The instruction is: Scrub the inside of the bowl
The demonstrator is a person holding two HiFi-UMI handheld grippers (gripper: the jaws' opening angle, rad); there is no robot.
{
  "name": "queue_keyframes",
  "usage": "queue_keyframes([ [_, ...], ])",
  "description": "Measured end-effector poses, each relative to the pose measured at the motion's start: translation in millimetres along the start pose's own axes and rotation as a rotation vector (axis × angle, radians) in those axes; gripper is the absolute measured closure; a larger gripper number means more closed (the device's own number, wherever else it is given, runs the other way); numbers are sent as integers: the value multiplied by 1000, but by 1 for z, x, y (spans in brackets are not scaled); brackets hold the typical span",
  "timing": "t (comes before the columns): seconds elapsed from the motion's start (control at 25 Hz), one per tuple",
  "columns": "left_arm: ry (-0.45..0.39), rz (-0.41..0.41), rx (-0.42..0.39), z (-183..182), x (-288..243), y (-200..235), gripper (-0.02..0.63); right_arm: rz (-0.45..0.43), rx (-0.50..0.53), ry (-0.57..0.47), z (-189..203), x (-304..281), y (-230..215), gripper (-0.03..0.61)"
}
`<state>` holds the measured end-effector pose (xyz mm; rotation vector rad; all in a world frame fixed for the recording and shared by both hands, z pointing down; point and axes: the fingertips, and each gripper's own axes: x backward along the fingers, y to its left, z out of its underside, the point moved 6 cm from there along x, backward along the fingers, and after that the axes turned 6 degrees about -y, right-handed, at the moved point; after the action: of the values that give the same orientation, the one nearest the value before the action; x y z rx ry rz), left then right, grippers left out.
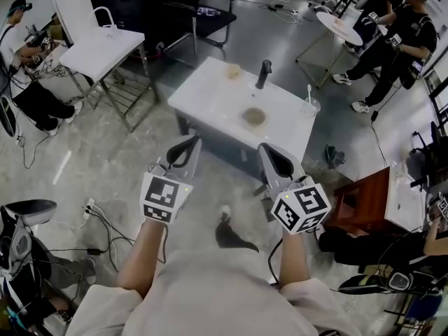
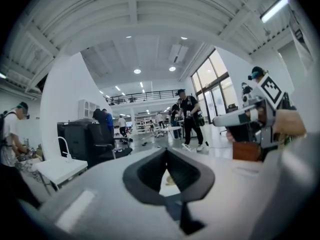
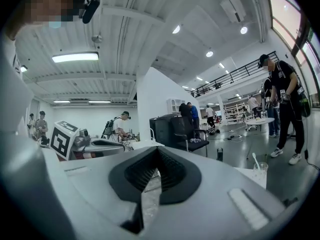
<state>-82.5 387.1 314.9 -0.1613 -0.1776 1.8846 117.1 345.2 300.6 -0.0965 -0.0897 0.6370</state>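
I see the bowl [image 1: 253, 116] sitting near the middle of the white table [image 1: 203, 93], with a dark bottle [image 1: 263, 73] upright behind it and a glass [image 1: 311, 106] with a stick in it near the table's right corner. My left gripper [image 1: 190, 144] and right gripper [image 1: 267, 152] hang side by side over the floor, short of the table's near edge and well apart from the bowl. Each has its jaws pressed together with nothing between them.
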Motion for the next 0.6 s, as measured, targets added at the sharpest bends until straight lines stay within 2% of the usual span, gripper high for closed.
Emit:
queue_keyframes([
  [0.28, 20, -30, 22, -5, -102, 29, 612, -12, 24, 51, -11, -60, -90, 574],
  [0.6, 49, -45, 23, 2, -178, 49, 612, -22, 0, 92, -10, -104, -157, 572],
])
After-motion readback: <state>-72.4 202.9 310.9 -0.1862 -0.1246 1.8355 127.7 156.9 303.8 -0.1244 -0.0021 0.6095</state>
